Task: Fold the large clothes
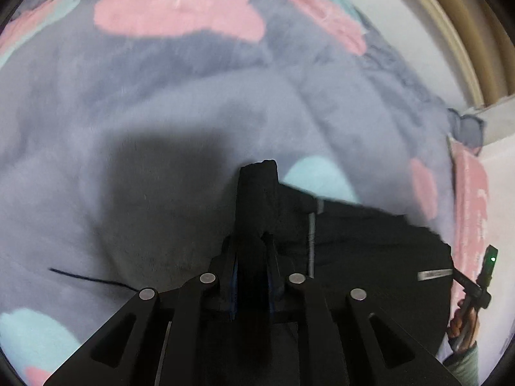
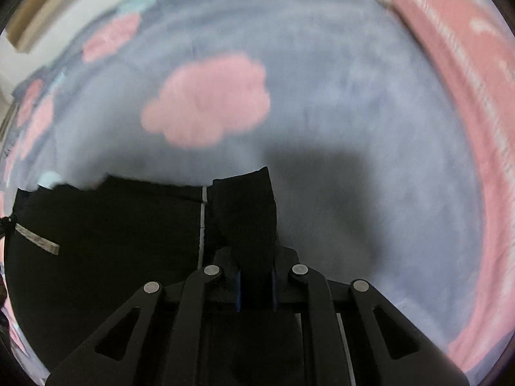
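A black garment (image 1: 370, 251) with thin grey stripes lies on a grey fleece blanket (image 1: 161, 122) printed with pink and teal clouds. My left gripper (image 1: 252, 257) is shut on a bunched edge of the black garment, which sticks up between the fingers. In the right wrist view the same garment (image 2: 112, 231) spreads to the left. My right gripper (image 2: 256, 276) is shut on another bunched edge of it. The other gripper, with a green light (image 1: 491, 259), shows at the far right of the left wrist view.
A pink patterned cloth (image 2: 476, 103) lies along the blanket's right side, and also shows in the left wrist view (image 1: 470, 199). A white wall and a tan curved frame (image 1: 460, 32) lie beyond the blanket. A loose dark thread (image 1: 90, 278) lies on the blanket.
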Tool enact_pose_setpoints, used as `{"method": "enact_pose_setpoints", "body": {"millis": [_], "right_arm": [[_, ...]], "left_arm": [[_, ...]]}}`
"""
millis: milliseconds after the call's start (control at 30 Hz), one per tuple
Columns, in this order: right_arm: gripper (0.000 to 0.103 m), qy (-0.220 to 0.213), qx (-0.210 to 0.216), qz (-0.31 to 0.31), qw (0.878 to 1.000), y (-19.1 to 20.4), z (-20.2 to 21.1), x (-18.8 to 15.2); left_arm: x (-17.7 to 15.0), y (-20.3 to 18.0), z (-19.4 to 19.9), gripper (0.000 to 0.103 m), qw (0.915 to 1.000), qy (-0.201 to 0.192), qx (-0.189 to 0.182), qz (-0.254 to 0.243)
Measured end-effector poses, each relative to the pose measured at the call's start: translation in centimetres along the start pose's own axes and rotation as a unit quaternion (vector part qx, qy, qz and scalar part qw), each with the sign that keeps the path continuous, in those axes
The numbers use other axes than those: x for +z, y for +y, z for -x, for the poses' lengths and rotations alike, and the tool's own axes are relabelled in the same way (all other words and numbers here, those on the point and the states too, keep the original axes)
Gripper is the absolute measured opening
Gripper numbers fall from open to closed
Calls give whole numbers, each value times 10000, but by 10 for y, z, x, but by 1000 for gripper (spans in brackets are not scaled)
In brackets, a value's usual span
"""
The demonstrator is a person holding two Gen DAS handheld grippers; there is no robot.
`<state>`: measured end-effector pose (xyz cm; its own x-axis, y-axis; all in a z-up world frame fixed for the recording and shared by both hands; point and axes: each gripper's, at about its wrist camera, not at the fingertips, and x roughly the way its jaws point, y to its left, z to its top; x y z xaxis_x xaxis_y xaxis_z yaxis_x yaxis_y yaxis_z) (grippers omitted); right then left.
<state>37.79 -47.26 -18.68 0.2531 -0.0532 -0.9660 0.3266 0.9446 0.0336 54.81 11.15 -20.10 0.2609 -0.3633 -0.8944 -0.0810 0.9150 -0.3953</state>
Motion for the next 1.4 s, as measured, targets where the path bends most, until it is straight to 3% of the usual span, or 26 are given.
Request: {"method": "enact_pose_setpoints", "body": {"millis": [100,167,200,300,433,567,700,800,867,933,1000,1067,1167,1267,1367,1400], "right_arm": [[22,-9,-204,89,9998,7,0,1],[34,52,-325,-5,9995,4,7,2],[37,36,-285,-110,9995,0,13,2],[42,-345,-18,-348,9988,-8,56,-5],[73,-976,205,-165,9949,9,123,-30],[73,-998,492,376,9931,63,147,-70],[73,-593,696,902,9917,114,127,-108],[70,-398,650,1089,9911,136,103,-127],[69,-400,322,1342,9896,148,81,-138],[69,-298,168,1440,9890,149,61,-142],[70,-199,197,1301,9911,144,46,-143],[70,-276,79,1397,9898,145,39,-146],[70,-227,121,1348,9905,142,38,-144],[68,-158,330,1271,9912,136,51,-135],[62,-635,673,1144,9891,127,86,-116],[62,-784,609,1147,9884,127,93,-110]], "left_arm": [[1,-5,-3,20,9997,17,206,-113],[1,-11,7,40,9986,-48,433,-298],[2,-11,16,44,9978,-93,572,-333],[-1,-5,64,44,9978,-561,287,-224],[-24,-17,130,49,9928,-1123,76,-420],[-61,-62,151,52,9876,-1174,-328,-984],[-114,-117,116,52,9822,-592,-811,-1587],[-150,-144,84,52,9773,-254,-862,-1916],[-168,-150,62,52,9750,2,-963,-2004],[-182,-152,36,51,9761,90,-665,-2068],[-184,-141,11,51,9814,175,-607,-1810],[-183,-140,4,51,9815,134,-578,-1823],[-181,-146,1,51,9787,142,-399,-2007],[-177,-147,14,51,9803,227,-544,-1886],[-166,-152,42,51,9815,131,-783,-1744],[-162,-156,53,52,9806,-5,-874,-1752]]}}
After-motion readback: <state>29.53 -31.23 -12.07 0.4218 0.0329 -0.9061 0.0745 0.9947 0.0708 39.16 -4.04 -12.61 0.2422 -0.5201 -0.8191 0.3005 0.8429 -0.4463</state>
